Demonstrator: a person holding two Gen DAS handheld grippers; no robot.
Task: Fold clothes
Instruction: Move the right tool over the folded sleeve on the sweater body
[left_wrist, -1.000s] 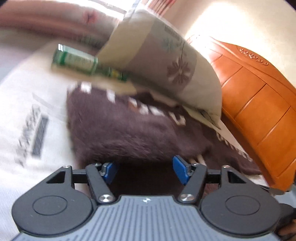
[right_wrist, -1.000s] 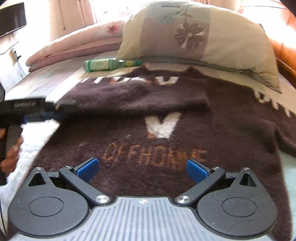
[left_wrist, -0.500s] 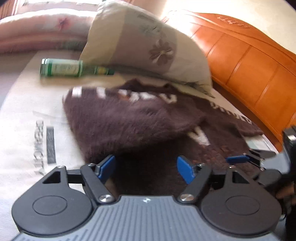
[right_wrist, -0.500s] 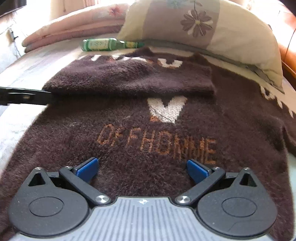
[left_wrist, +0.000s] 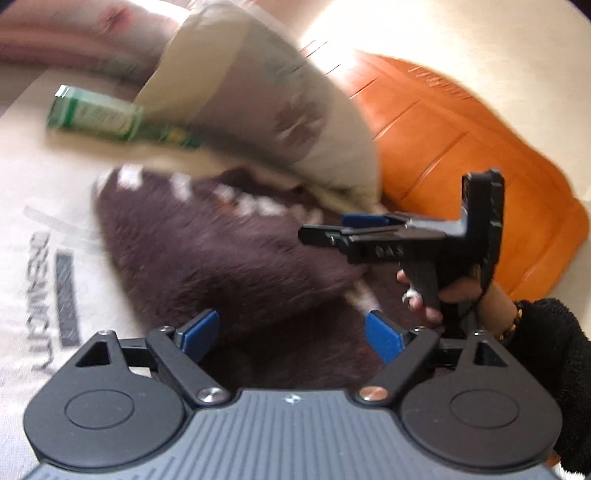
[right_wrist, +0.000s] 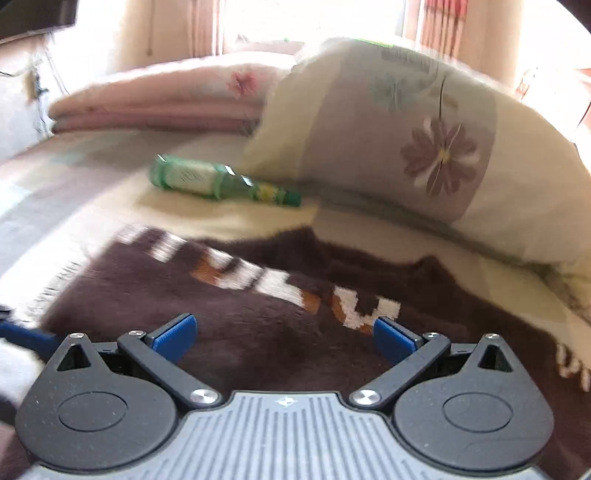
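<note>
A dark brown fuzzy sweater (left_wrist: 229, 258) with white and orange lettering lies on the bed, one sleeve folded across its chest. My left gripper (left_wrist: 291, 332) is open and empty just above the sweater's near edge. My right gripper (right_wrist: 284, 334) is open and empty low over the folded sleeve (right_wrist: 240, 314). In the left wrist view the right gripper (left_wrist: 354, 229) shows side on, held by a hand over the sweater's right part.
A green glass bottle (right_wrist: 218, 182) lies on the cream sheet (right_wrist: 92, 192) beyond the sweater. A floral pillow (right_wrist: 424, 147) stands behind it, with a folded pink quilt (right_wrist: 159, 107) at the back. An orange wooden headboard (left_wrist: 461, 166) is at the right.
The right gripper moved forward over the sweater toward the collar and pillow, and now shows large in the left wrist view. The left gripper swung a little. Both stayed open.
</note>
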